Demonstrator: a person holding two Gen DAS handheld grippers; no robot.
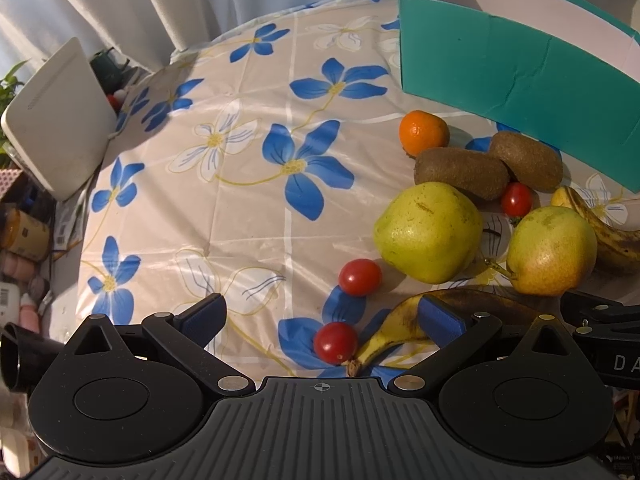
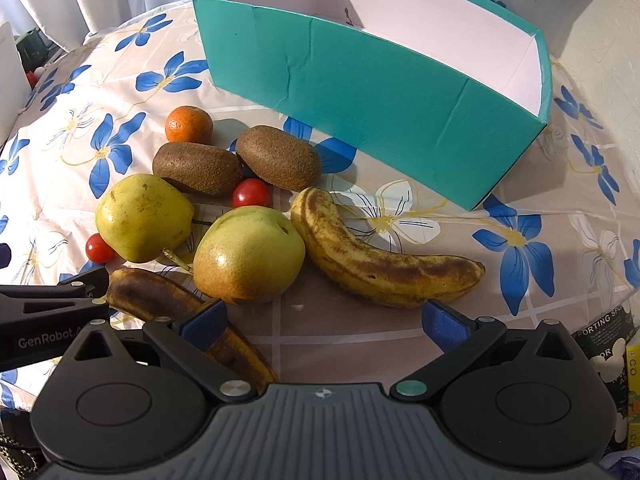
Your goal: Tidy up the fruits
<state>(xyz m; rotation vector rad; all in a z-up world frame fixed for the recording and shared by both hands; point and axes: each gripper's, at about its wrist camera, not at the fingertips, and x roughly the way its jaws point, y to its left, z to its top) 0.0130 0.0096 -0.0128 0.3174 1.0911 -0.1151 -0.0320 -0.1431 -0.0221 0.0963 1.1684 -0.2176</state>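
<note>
A teal box [image 2: 380, 92] with a white inside stands at the back of the floral table. In front of it lie a mandarin [image 2: 189, 124], two kiwis [image 2: 198, 168] [image 2: 278, 157], two pears [image 2: 144, 216] [image 2: 249, 254], two spotted bananas [image 2: 380, 256] [image 2: 160, 300] and cherry tomatoes [image 2: 252, 194] [image 1: 359, 276] [image 1: 335, 342]. My right gripper [image 2: 324, 320] is open, low over the table just before the right pear and the long banana. My left gripper [image 1: 322, 320] is open too, with the near tomato and the dark banana's stem [image 1: 384, 340] between its fingers.
A white flat device [image 1: 60, 120] leans at the table's left edge, with jars and clutter [image 1: 24, 236] below it. White curtains [image 1: 160, 0] hang behind. Bare tablecloth [image 1: 240, 200] spreads left of the fruit. Printed packaging [image 2: 612, 360] shows off the right edge.
</note>
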